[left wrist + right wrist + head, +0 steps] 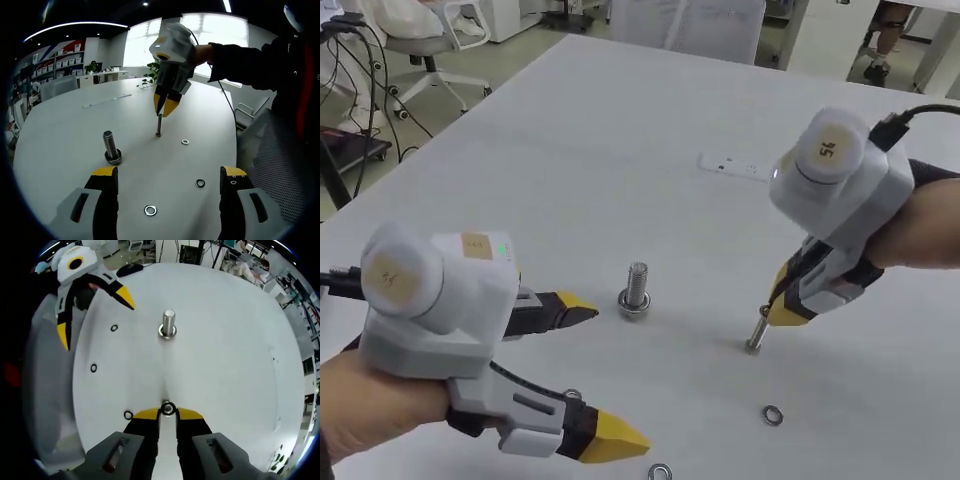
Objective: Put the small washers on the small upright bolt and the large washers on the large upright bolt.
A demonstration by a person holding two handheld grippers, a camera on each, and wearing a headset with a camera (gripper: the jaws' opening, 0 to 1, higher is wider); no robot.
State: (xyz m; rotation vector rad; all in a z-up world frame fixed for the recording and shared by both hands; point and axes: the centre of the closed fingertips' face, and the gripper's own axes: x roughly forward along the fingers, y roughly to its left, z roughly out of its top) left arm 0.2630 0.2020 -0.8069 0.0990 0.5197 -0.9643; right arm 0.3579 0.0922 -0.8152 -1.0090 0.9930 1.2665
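On table (620, 150) | small bolt (756, 335) upright, axis vertical | right claw (786, 312) at top

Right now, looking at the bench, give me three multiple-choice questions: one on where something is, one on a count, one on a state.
1. Where is the right claw?
A. At the top of the small bolt
B. Over the large bolt
C. Lifted high above both bolts

2. How many loose washers lie on the table in the left gripper view?
A. One
B. Three
C. Six

3. How does the left claw stand?
A. Open, holding nothing
B. Shut on a washer
C. Shut on the large bolt

Answers:
1 A: its yellow tips meet at the small bolt's top, apart from the large bolt.
2 B: three rings lie flat on the white top.
3 A: its jaws stand wide apart with bare table between them.
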